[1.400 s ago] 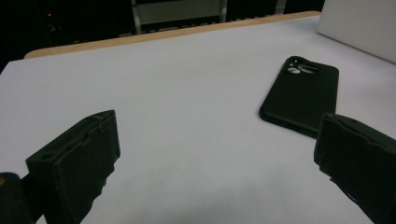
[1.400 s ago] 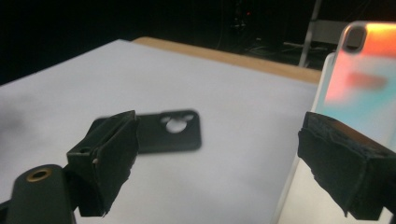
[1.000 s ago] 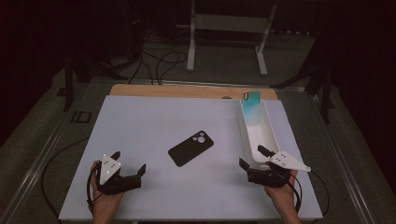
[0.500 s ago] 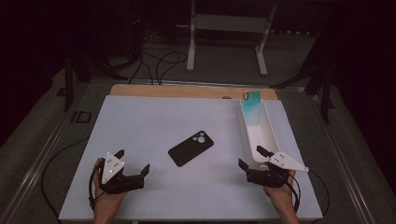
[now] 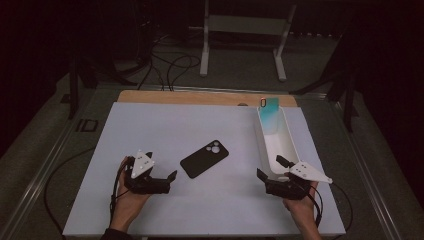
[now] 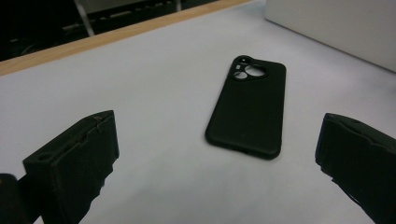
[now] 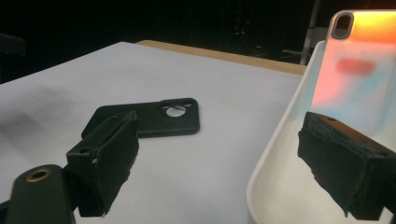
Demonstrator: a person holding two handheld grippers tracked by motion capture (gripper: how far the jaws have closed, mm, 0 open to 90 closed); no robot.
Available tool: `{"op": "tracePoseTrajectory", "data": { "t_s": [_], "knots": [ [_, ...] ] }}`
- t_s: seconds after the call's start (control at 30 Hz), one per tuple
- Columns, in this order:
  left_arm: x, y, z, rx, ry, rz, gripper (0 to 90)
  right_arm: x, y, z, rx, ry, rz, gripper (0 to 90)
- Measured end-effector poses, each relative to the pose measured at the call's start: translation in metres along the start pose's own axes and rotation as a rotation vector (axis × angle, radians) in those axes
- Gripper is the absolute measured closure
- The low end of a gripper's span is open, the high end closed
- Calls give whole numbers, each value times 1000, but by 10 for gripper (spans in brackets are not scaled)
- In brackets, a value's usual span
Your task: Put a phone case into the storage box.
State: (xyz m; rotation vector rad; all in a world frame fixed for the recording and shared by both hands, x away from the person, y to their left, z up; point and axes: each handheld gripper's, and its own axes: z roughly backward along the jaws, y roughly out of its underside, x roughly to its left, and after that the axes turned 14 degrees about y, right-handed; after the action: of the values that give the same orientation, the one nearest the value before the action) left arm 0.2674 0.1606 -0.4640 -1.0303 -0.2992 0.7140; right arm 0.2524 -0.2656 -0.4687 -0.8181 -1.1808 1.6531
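— Black rubbery jaws on the left gripper (image 5: pixel 167 181) stand spread wide with nothing between them, resting low on the pale sheet near the table's front edge. The right gripper (image 5: pixel 269 171) is spread too, also holding nothing, its far jaw at the near lip of the long white plastic tray (image 5: pixel 295 150).

— And the thing they are after?

— My reading is the matte black phone case (image 5: pixel 204 158), lying flat, camera cut-outs up, between the two grippers and a little beyond them, apart from both. In the left gripper view it sits straight ahead (image 6: pixel 247 109).

— What could go wrong?

— I'd judge the case is thin and lies flush on the white table cover (image 5: pixel 165 125), so a jaw may skate over its edge or push it along instead of getting under it. It is soft, so a pinch at one corner could bend it and let it flop. On the right, the jaw by the tray could knock the rim and tip the iridescent teal phone case (image 5: pixel 270 112) that leans upright at the tray's far end.

— Further out?

— A strip of bare wood (image 5: pixel 200 97) shows past the cover's far edge. Beyond that, a dark floor with loose cables (image 5: pixel 170 65) and a pale metal stand (image 5: pixel 245 25); the room is dim
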Motion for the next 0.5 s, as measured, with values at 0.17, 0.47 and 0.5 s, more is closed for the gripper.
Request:
{"op": "tracePoseTrajectory", "data": {
  "t_s": [0.17, 0.47, 0.5],
  "knots": [
    [1, -10, -22, 41, 25, -12, 1, -1, 0, 0, 2, 0, -4, 121],
    [4, -19, -66, 164, 95, -33, 0, 0, 1, -1, 7, -7, -1, 121],
    [4, -19, -71, 177, 99, -34, 0, 0, 2, -1, 9, -7, -2, 121]
  ]
}}
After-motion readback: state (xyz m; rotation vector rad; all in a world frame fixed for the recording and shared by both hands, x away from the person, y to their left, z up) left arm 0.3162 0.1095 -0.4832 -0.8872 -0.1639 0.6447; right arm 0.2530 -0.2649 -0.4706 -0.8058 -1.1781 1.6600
